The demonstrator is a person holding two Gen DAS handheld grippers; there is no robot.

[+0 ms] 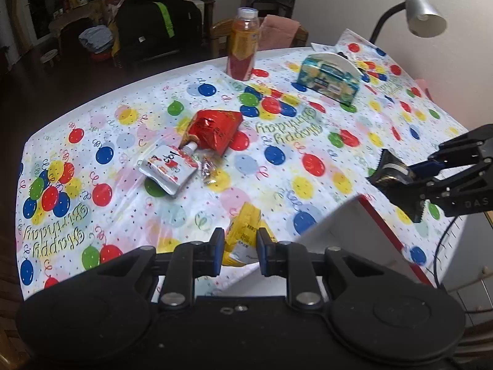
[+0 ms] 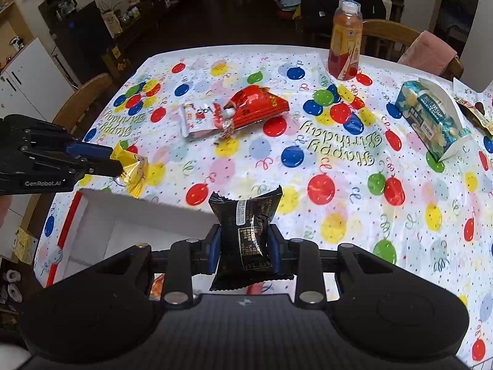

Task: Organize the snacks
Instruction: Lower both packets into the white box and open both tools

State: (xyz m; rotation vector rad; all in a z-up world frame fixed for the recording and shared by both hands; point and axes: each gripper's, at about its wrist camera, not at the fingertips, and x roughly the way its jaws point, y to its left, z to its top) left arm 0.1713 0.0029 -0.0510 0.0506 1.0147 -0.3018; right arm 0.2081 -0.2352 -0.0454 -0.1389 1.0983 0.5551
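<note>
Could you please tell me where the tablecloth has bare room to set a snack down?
Free: the wide stretch between the red bag, tissue box and white box. Crowded: around the red bag, where the silver pouch touches it.

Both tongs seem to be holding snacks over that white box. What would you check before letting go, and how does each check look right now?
1. Right tongs clamped on the black packet: ok.
2. Left tongs clamped on the yellow packet: ok.
3. White box open on top: ok.
4. Black packet over the opening: cannot tell; it seems near the box's edge.
5. Yellow packet over the opening: cannot tell; it hangs by the far rim.
6. Snacks left on the table: not ok; the red bag and silver pouch remain out.
</note>
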